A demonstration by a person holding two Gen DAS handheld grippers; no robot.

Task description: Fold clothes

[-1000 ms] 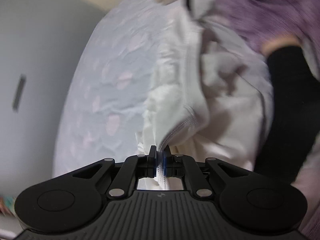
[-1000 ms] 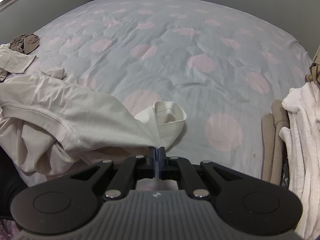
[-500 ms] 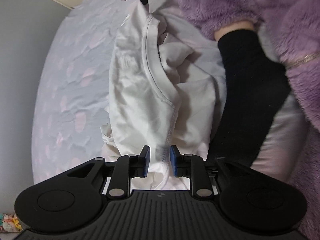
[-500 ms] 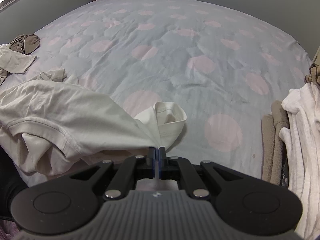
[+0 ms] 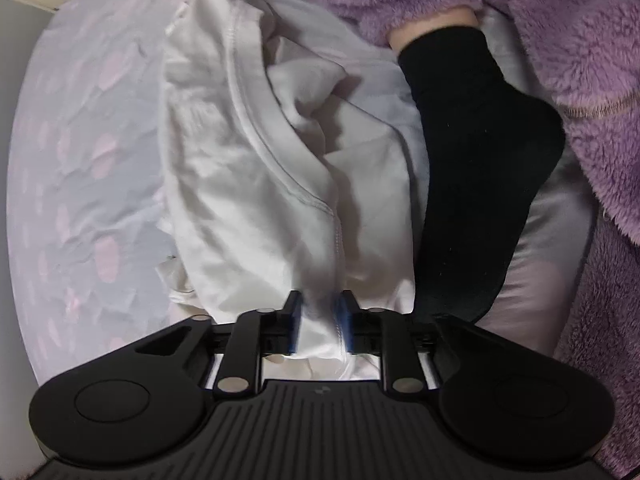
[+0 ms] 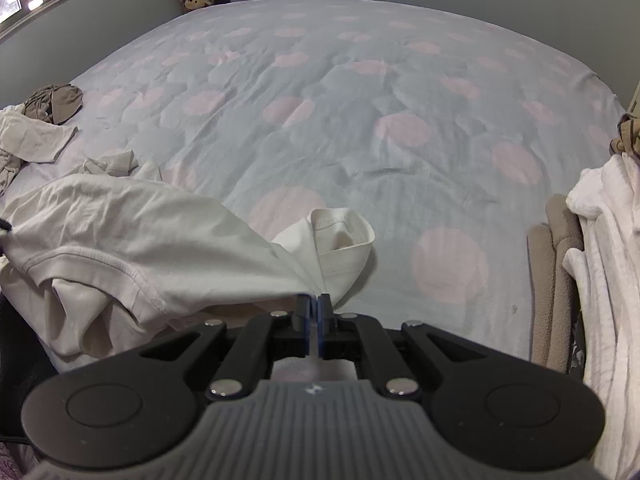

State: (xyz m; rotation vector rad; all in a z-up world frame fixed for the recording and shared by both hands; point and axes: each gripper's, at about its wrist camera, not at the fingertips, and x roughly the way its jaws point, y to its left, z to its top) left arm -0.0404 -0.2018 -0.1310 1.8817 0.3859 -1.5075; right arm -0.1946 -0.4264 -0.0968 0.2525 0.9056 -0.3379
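Pink-dotted pale-blue bedspread (image 6: 360, 92) carries a rumpled white cotton T-shirt (image 6: 132, 240); right gripper (image 6: 314, 306) jaws pinch its sleeve at six o'clock, seemingly to stretch it, while left gripper (image 5: 319, 312) jaws stand spread around its seam.

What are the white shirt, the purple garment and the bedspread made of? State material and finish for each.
White shirt: thin matte knit, probably cotton jersey; soft folds, stitched ribbed neckband.
Purple garment: fluffy fleece or plush, likely synthetic; its long fuzzy pile shows.
Bedspread: matte woven or quilted cloth, grey-blue with pink dots; fine creases, fibre unclear.
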